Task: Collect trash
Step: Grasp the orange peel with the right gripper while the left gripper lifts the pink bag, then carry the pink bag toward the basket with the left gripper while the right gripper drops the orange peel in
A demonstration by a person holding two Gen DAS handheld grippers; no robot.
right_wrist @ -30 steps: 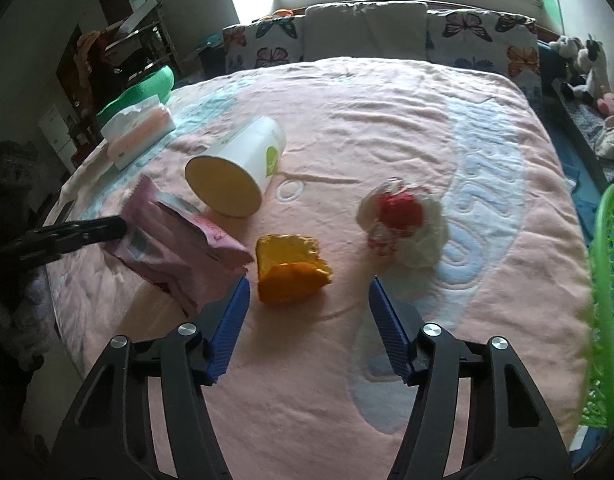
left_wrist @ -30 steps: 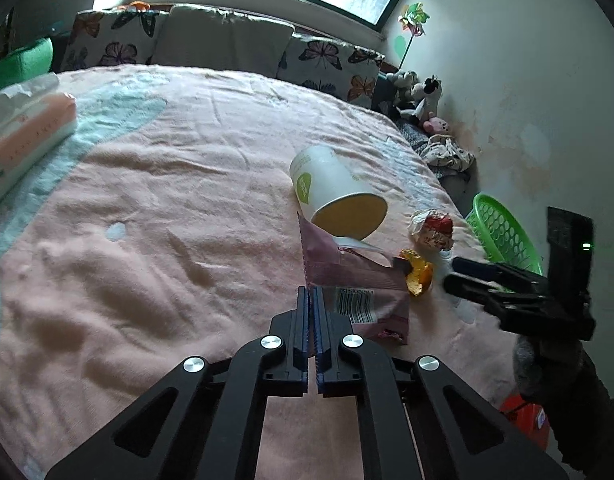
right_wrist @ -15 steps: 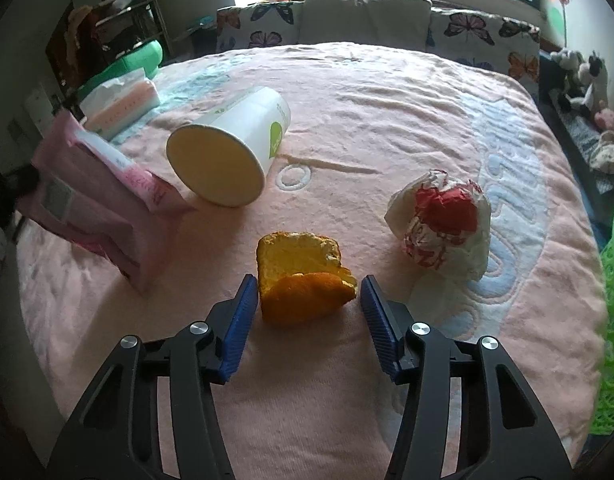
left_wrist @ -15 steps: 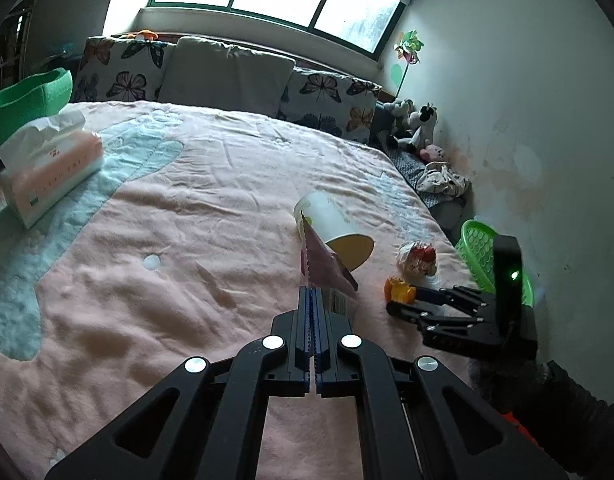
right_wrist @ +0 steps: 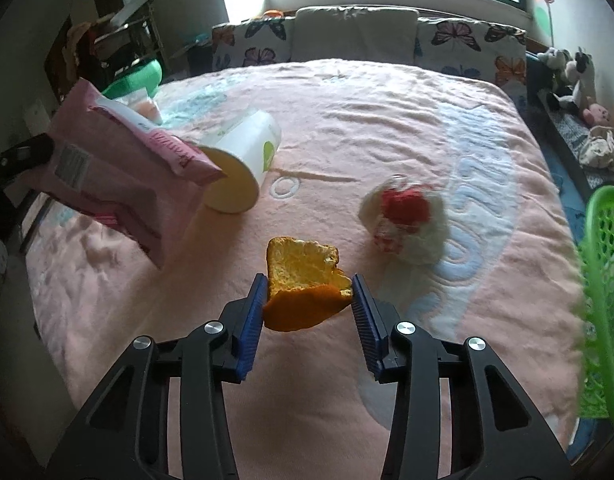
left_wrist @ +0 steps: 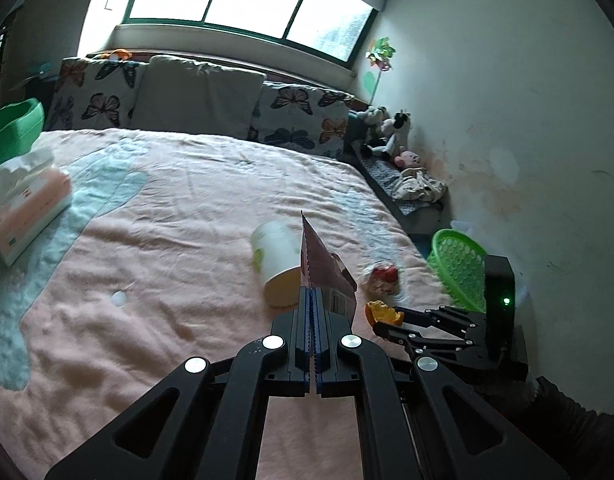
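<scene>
My left gripper (left_wrist: 313,300) is shut on a pink snack wrapper (left_wrist: 327,276) and holds it up above the bed; the wrapper also shows in the right wrist view (right_wrist: 115,168). My right gripper (right_wrist: 307,292) is shut on an orange peel (right_wrist: 303,280), lifted off the blanket; it also shows in the left wrist view (left_wrist: 381,314). A white paper cup (right_wrist: 243,160) lies on its side on the pink blanket. A crumpled white and red wrapper (right_wrist: 403,220) lies to its right.
A green mesh basket (right_wrist: 603,300) stands beside the bed at the right, also in the left wrist view (left_wrist: 459,264). A tissue pack (left_wrist: 23,204) lies at the bed's left. Pillows (left_wrist: 195,96) and soft toys (left_wrist: 391,136) sit at the far end.
My right gripper closed on the orange peel and lifted it. My left gripper rose higher with the pink wrapper.
</scene>
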